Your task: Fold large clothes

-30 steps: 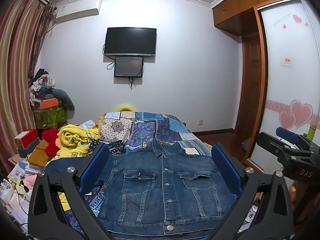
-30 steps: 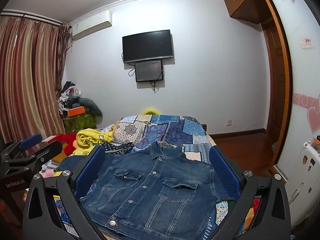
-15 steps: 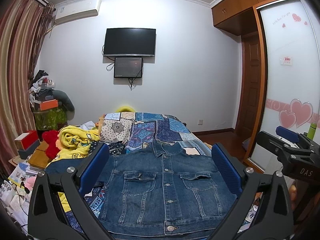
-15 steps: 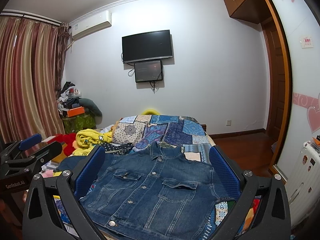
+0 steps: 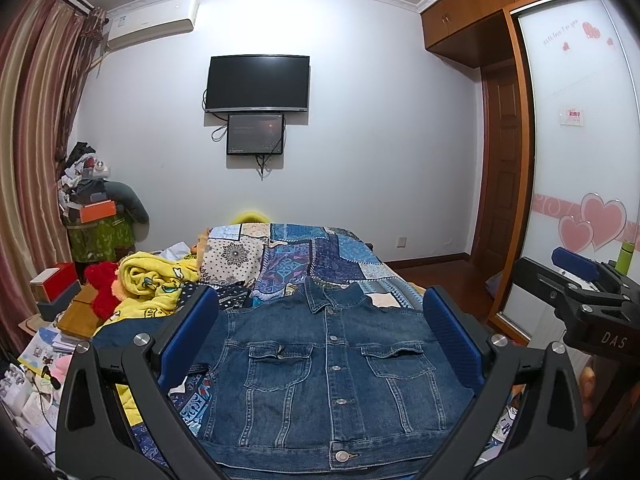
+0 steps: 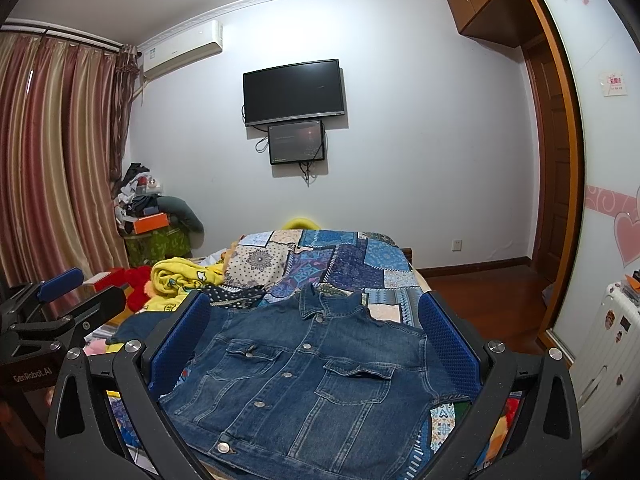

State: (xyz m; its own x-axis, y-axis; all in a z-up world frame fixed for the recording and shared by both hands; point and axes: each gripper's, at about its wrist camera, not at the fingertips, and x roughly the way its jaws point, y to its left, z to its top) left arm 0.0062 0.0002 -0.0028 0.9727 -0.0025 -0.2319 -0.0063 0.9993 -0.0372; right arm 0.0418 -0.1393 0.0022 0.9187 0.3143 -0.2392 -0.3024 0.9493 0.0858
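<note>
1. Left tongs (image 5: 320, 336) are gaping wide, holding nothing, hovering over the near end of the bed (image 5: 344, 256).
2. Right tongs (image 6: 314, 336) are likewise wide apart and empty, hanging beside the left pair; each pair is showing at the edge of the other's view.
3. Jacket (image 5: 332, 364) is lying flat on the bed, front up, buttoned, collar toward the far wall, hem nearest the tongs. Sleeves are not clearly showing; possibly tucked under or off to the left, cannot tell.
4. Step: looks like the pre-grasp stage. Nothing is being gripped and no fold is visible in the body of the jacket.
5. Next move is probably calling for both tongs dropping to the jacket's side edges or hem corners, pinching denim only, not the quilt (image 5: 300, 264) underneath.
6. Yellow blanket (image 5: 156, 280) and clutter are sitting left of the jacket, just beside it, limiting room for folding that way.
</note>
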